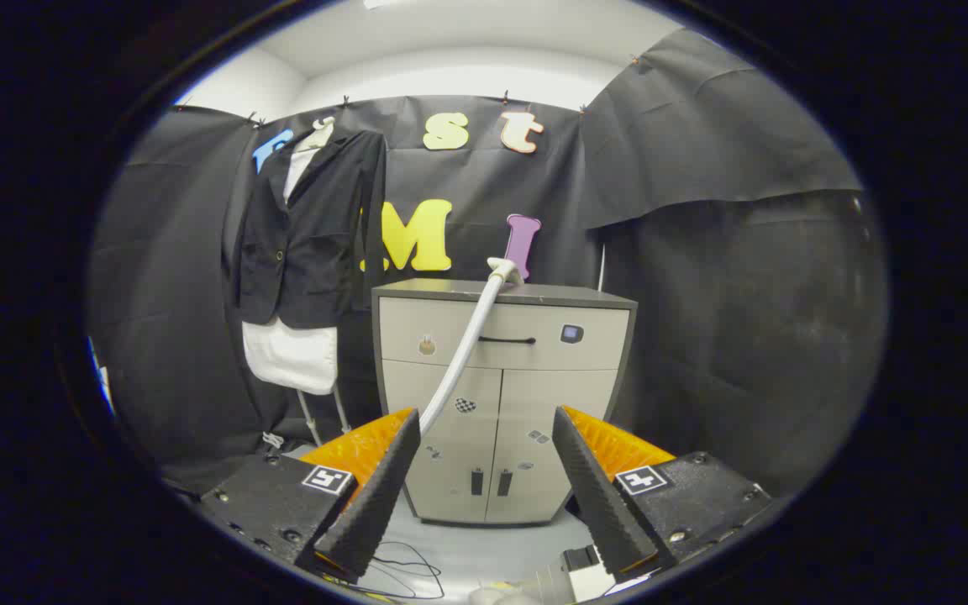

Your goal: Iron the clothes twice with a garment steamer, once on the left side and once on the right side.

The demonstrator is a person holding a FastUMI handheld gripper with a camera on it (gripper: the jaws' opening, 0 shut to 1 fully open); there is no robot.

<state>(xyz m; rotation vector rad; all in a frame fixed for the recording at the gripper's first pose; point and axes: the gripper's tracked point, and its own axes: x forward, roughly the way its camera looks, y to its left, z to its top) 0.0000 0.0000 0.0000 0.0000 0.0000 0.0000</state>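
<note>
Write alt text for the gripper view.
The claw is open, holding nothing, aimed at a grey cabinet just beyond its fingers. A white steamer hose runs from the cabinet top down behind one finger; a dark jacket hangs beside the cabinet.

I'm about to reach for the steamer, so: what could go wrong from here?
The gripper is open, holding nothing, and the steamer head rests on the cabinet edge; a sloppy grasp may knock it off. Its hose runs down beside one finger and could snag. The jacket hangs well to the side, so the hose may pull taut.
</note>
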